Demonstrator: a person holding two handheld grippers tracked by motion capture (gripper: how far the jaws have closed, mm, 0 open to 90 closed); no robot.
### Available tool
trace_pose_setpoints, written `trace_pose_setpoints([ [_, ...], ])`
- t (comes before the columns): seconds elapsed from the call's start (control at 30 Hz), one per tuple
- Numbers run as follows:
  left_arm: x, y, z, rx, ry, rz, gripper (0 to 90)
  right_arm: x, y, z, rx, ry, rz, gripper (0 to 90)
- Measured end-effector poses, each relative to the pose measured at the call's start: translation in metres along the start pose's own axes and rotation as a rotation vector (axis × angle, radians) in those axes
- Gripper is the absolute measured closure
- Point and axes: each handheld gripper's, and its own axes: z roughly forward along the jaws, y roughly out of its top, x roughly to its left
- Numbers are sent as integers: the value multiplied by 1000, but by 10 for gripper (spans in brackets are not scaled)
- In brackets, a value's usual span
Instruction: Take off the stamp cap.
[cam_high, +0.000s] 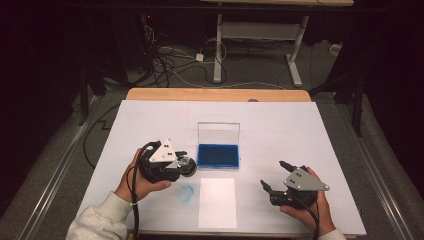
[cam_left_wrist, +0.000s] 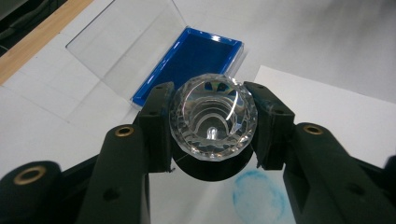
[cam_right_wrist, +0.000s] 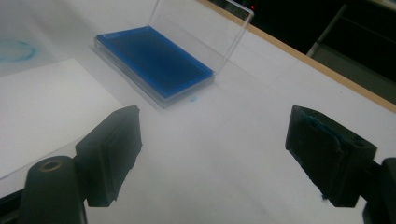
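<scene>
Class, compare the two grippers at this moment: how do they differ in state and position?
The left gripper is shut on a clear faceted stamp; the right gripper is open and holds nothing. The left sits beside the blue ink pad, the right farther off. Both have black jaws.

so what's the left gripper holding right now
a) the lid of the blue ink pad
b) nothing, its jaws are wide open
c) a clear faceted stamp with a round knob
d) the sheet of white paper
c: in the left gripper view the jaws of the left gripper press against both sides of the clear faceted stamp, with the open blue ink pad lying beyond it and a round blue print on the table below.
</scene>
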Motion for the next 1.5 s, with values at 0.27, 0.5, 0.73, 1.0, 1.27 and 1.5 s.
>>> trace_pose_setpoints([
  [0.27, -3, 11, 13, -47, -47, 4, 545, 19, 22, 23, -20, 86, -29, 182],
  [0.5, -9, 21, 25, -75, -91, -1, 546, 48, 43, 50, -37, 196, -19, 164],
  [0.73, -19, 29, 37, -99, -144, -7, 545, 73, 49, 67, -18, 274, -43, 182],
  [1.0, -29, 33, 41, -104, -178, 7, 546, 78, 48, 69, -48, 281, -19, 208],
  [1.27, -35, 34, 44, -111, -191, 8, 546, 83, 47, 69, -58, 298, -3, 235],
  [1.5, -37, 35, 44, -129, -204, 9, 546, 84, 45, 71, -49, 290, 16, 276],
])
